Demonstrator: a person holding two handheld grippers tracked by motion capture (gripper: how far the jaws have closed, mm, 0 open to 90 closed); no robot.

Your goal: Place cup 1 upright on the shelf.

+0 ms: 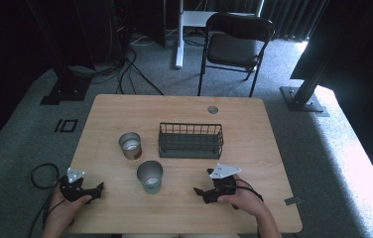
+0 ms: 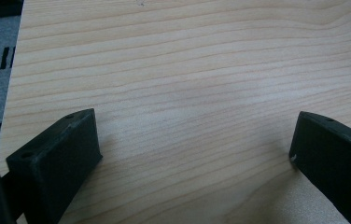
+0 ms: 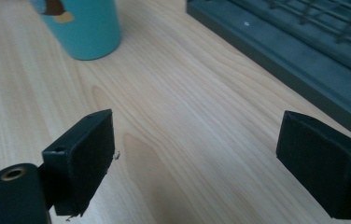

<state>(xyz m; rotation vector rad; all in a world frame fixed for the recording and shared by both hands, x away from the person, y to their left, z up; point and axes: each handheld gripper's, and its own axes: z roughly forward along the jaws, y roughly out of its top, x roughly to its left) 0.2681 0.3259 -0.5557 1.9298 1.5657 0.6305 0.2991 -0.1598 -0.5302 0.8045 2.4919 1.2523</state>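
I have both claws low over the near edge of the pale wooden counter point(image 1: 254, 129), and neither holds anything. My left claw point(image 1: 97, 188) sits by the near left corner; in the left gripper view its jaws stand wide apart with bare wood grain between them. My right claw point(image 1: 198, 192) rests at the near right, jaws likewise spread, pointing toward the middle of the counter.

The thing nearest my reach is the teal metal cup point(image 1: 150, 176), standing upright and mouth up, between the two claws and slightly ahead of them. In the right gripper view its teal wall point(image 3: 87, 28) shows at the upper left, with a small printed figure on it. Behind it and a little to the left stands a second, bare steel cup point(image 1: 130, 145), also upright, and just right of that sits the dark wire rack on its dark tray point(image 1: 190, 140), well clear of both cups.

I judge the teal cup light, stiff and smooth-sided, so likely slippery and easy to tip. I would take it across the rim, one jaw inside and one outside. Whether it holds anything I cannot tell; the inside is dim.
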